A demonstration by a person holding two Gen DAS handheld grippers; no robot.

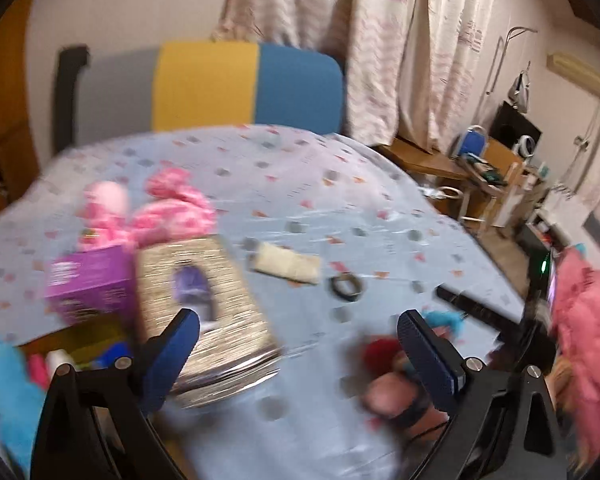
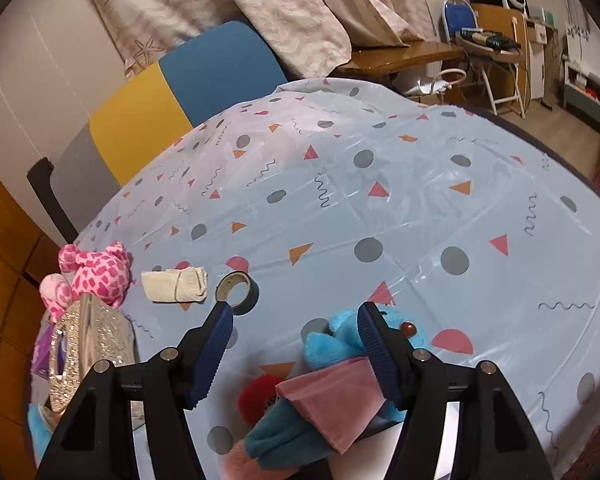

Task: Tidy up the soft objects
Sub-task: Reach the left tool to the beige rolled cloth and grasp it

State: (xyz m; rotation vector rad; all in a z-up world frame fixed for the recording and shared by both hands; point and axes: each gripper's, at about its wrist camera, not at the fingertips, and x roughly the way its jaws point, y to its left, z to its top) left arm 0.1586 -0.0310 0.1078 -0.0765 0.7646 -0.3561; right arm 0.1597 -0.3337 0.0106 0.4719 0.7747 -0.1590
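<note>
Two grippers hang over the patterned tablecloth (image 2: 380, 152), and we judge the sorting of soft things only partly done. Our left gripper (image 1: 298, 334) stands wide with nothing between its blue pads. Our right gripper (image 2: 296, 322) is part open above a blue plush toy (image 2: 340, 338); one pad lies against the toy's head, but we see no squeeze, so we take it as not yet gripped.

We use the glittery tissue box (image 2: 90, 344) as our landmark. Just behind it lies a pink spotted plush (image 2: 100, 270), loose on the cloth. To its right sit a folded cream cloth (image 2: 174, 284) and then a roll of dark tape (image 2: 238, 286), the tape just beyond the right gripper's left pad. Further right and nearer us lies the blue plush toy, with a red pompom (image 2: 256, 396) and a pink fabric flap (image 2: 332, 396) on its body.

In the blurred left wrist view, a purple box (image 1: 88, 284) touches the tissue box on its left, and below it a container (image 1: 80, 344) may already hold some soft pieces; the blur keeps us from being sure.

The blue toy looks fleecy and floppy, sprawled flat, its limbs splayed.
</note>
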